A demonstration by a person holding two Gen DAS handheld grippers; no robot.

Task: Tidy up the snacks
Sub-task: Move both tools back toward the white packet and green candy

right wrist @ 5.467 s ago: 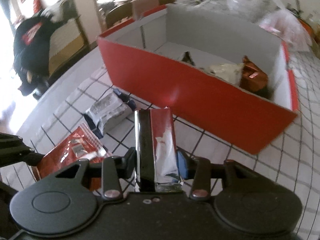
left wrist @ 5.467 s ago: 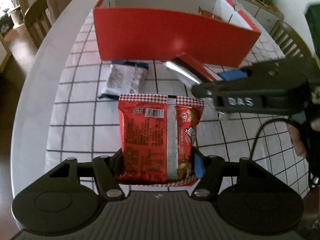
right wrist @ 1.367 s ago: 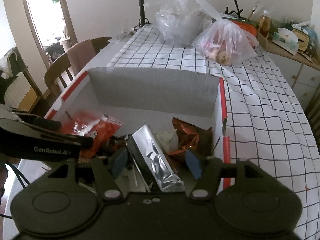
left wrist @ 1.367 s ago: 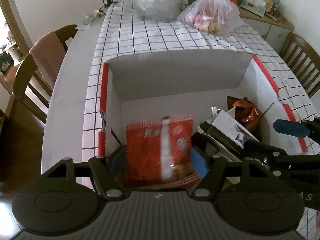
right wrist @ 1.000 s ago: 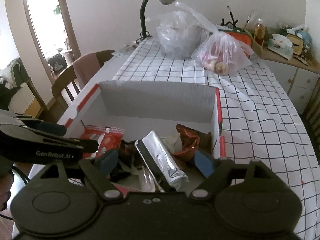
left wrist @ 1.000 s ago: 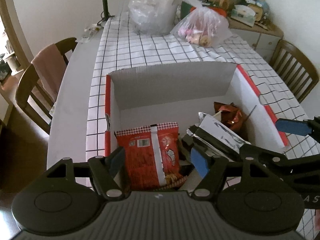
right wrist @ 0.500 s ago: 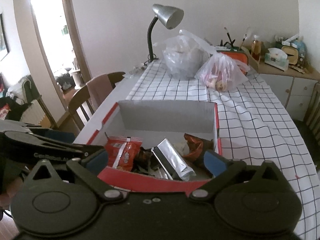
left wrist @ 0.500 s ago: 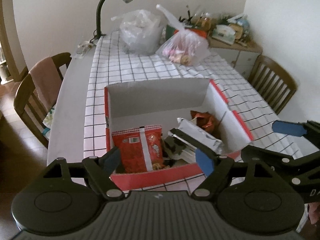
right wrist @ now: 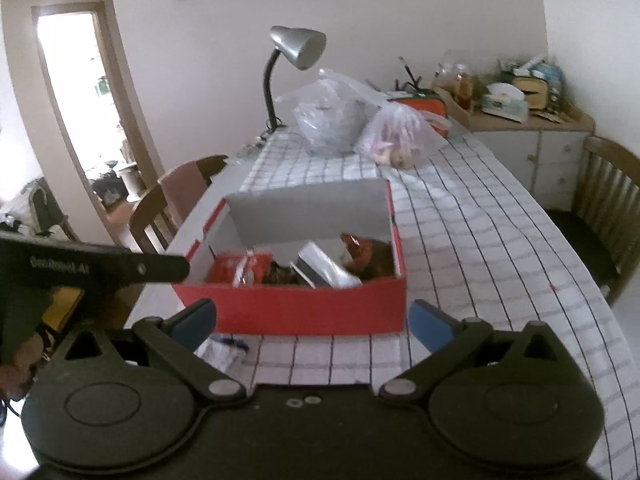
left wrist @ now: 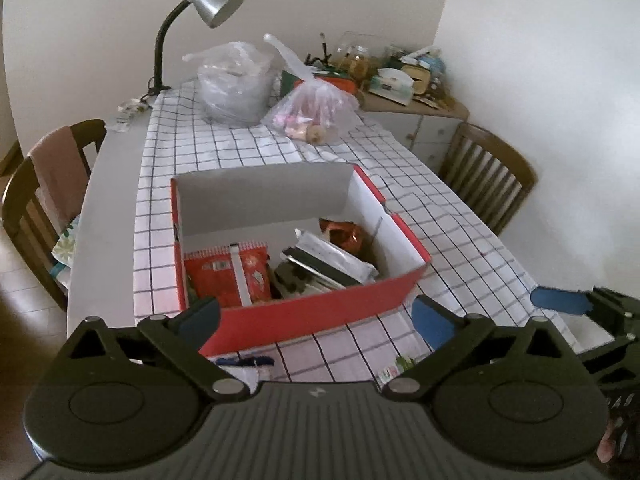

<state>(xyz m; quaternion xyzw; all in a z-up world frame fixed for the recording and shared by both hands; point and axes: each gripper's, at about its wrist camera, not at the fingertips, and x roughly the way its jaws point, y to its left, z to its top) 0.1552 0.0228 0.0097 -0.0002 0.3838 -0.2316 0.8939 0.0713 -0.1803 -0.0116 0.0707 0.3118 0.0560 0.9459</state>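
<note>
Inside the red box (left wrist: 320, 312) on the worktop (left wrist: 460, 248) lie a red snack packet (left wrist: 224, 276), a silver packet (left wrist: 332, 256) and a brown packet (left wrist: 344, 232). Just before the box lies a white-and-blue packet (right wrist: 224, 348). The left gripper (left wrist: 316, 312) has just been opening its jaws; they stand wide, nothing between. The right gripper (right wrist: 312, 316) likewise gapes empty.

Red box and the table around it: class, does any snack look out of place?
Yes. One white packet lies on the tablecloth just in front of the red box, outside it, while the other snacks sit inside. A smaller wrapper lies outside too.
</note>
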